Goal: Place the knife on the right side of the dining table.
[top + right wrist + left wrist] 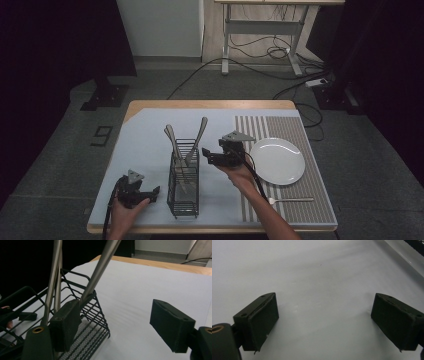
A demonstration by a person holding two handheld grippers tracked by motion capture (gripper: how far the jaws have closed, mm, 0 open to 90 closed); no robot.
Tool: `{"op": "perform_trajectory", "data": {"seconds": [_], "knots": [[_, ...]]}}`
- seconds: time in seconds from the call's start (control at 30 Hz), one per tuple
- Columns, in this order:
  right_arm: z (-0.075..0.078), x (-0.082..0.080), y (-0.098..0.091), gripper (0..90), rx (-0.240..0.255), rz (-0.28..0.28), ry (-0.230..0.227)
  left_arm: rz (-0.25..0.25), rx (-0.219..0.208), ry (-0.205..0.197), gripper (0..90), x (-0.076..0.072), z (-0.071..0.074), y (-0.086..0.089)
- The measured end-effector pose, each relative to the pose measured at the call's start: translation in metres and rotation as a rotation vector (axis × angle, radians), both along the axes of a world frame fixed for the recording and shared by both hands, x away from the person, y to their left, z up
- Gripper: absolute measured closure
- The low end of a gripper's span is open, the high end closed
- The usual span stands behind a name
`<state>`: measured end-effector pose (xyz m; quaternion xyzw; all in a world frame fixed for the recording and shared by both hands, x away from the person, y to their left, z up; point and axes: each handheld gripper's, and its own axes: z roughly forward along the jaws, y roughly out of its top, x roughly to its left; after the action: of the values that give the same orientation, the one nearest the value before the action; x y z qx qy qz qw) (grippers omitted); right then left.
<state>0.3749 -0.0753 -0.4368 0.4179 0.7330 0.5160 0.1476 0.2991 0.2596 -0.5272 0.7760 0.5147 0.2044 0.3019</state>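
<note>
A black wire cutlery caddy (183, 182) stands mid-table on the pale blue mat, and the same caddy (85, 315) is at the left of the right gripper view. Metal utensil handles (199, 131) lean out of its top; up close two handles (101, 270) rise steeply. My right gripper (210, 157) hovers just right of the caddy's top, open, jaws pointing at it. In its own view the right gripper (117, 325) holds nothing, its left jaw close to the caddy rim. My left gripper (150, 194) rests low at the front left, open; in its own view the left gripper (324, 322) spans bare mat.
A white plate (278, 161) lies on the striped placemat (300, 130) at the right. A fork (290, 200) lies on that placemat near the front edge. Beyond the table are a desk frame (260, 30) and floor cables.
</note>
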Motion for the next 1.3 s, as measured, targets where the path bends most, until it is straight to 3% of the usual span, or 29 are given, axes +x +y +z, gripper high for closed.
{"op": "perform_trajectory", "data": {"seconds": [0.63,0.77,0.93,1.13,1.3], "knots": [[0.019,0.017,0.019,35.0,0.007,0.013,-0.045,0.0,-0.001,0.0,7.1,0.0,0.0,0.0],[0.02,0.028,0.022,41.2,0.039,0.013,-0.033,0.0,-0.001,-0.002,7.1,0.0,0.0,0.0],[0.018,0.035,0.028,49.8,0.045,0.044,-0.021,0.0,-0.002,-0.001,7.1,0.0,0.0,0.0],[0.016,0.041,0.03,69.0,0.062,0.073,-0.009,0.0,-0.002,-0.001,7.1,0.0,0.0,0.0],[0.016,0.043,0.028,72.9,0.079,0.089,0.009,0.0,-0.002,-0.002,7.1,0.0,0.0,0.0]]}}
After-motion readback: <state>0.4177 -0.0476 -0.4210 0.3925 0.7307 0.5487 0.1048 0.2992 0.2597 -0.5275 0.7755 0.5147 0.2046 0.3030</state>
